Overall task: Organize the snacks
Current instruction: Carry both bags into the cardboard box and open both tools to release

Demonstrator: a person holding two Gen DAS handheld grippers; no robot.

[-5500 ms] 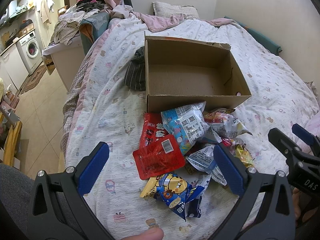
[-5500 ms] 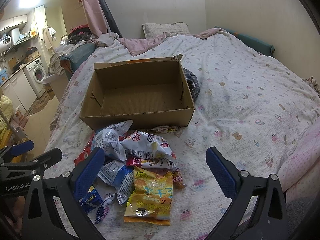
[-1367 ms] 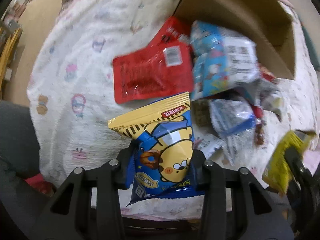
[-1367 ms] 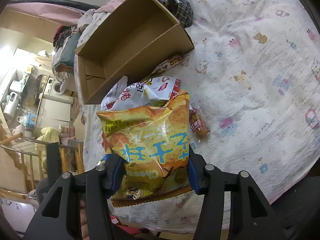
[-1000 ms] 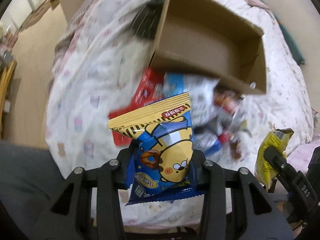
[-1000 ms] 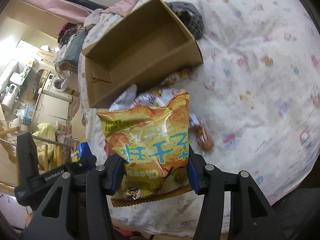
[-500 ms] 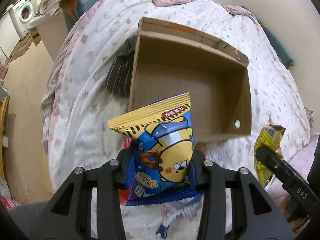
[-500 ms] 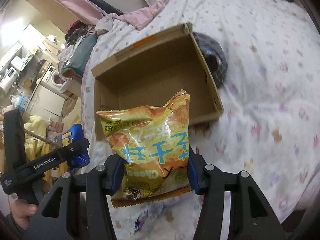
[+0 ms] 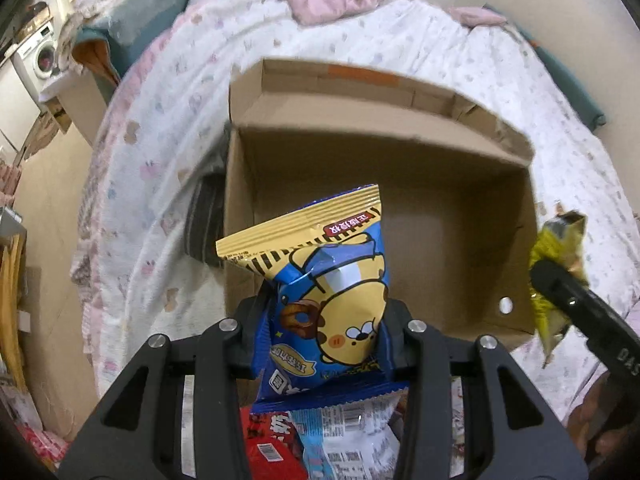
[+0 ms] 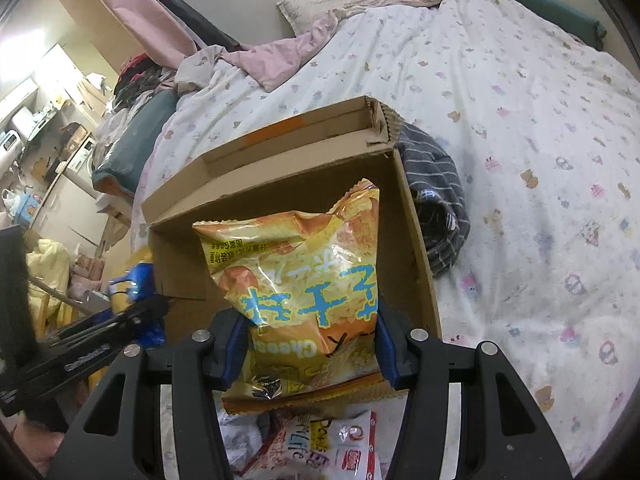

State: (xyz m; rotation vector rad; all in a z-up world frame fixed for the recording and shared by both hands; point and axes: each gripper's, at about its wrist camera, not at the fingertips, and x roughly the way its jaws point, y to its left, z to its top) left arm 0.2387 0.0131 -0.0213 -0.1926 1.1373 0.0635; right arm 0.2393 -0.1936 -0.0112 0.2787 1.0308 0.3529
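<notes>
My left gripper [image 9: 322,338] is shut on a blue and yellow cartoon snack bag [image 9: 332,280] and holds it over the near left part of an open cardboard box [image 9: 400,152] on the bed. My right gripper [image 10: 310,346] is shut on a yellow cheese snack bag [image 10: 304,272] above the same box [image 10: 280,168], near its right wall. The right gripper and its yellow bag show at the right edge of the left wrist view [image 9: 560,264]. The left gripper with the blue bag shows at the left of the right wrist view [image 10: 136,300]. The box floor looks bare.
More snack packets lie below the grippers by the box's near wall [image 9: 320,440] [image 10: 320,440]. A dark striped garment [image 10: 436,208] lies against one side of the box. The patterned bedspread [image 10: 540,140] stretches around it. The floor and a washing machine [image 9: 40,64] are off the bed's left side.
Both grippers picked up their bags from the pile, then moved forward and closer to the box. The box now fills the middle of both views.
</notes>
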